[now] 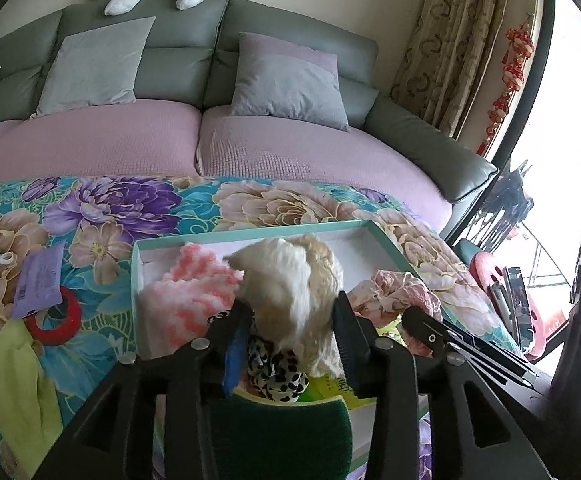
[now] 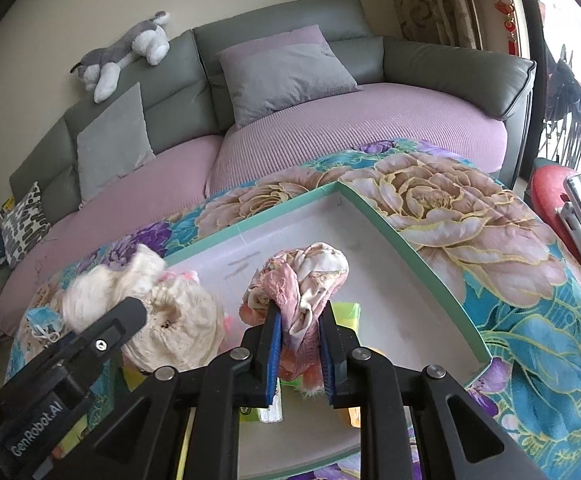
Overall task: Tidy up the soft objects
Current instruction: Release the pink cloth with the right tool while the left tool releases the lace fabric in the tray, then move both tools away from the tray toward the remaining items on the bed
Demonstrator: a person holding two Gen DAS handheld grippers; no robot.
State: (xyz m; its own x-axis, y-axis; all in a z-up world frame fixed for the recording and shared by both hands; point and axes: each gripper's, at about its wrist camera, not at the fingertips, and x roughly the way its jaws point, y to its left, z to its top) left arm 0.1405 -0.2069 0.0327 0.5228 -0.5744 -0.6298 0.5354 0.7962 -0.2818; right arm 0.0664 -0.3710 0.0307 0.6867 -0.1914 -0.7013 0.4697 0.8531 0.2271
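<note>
We're reading "GenRobot.AI" on the left gripper [image 2: 72,364]; it's gripping a fluffy cream-white plush [image 1: 290,280] above the teal-rimmed box [image 1: 250,234]. Our right gripper [image 2: 300,354] is pinching a crumpled pink floral cloth [image 2: 302,280] over the box's white floor.

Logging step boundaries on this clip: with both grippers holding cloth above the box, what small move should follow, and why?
Probably lower the right gripper and open it: its pink floral cloth hangs over bare floor of the teal box, while the left gripper holds a cream fluffy bundle.
</note>
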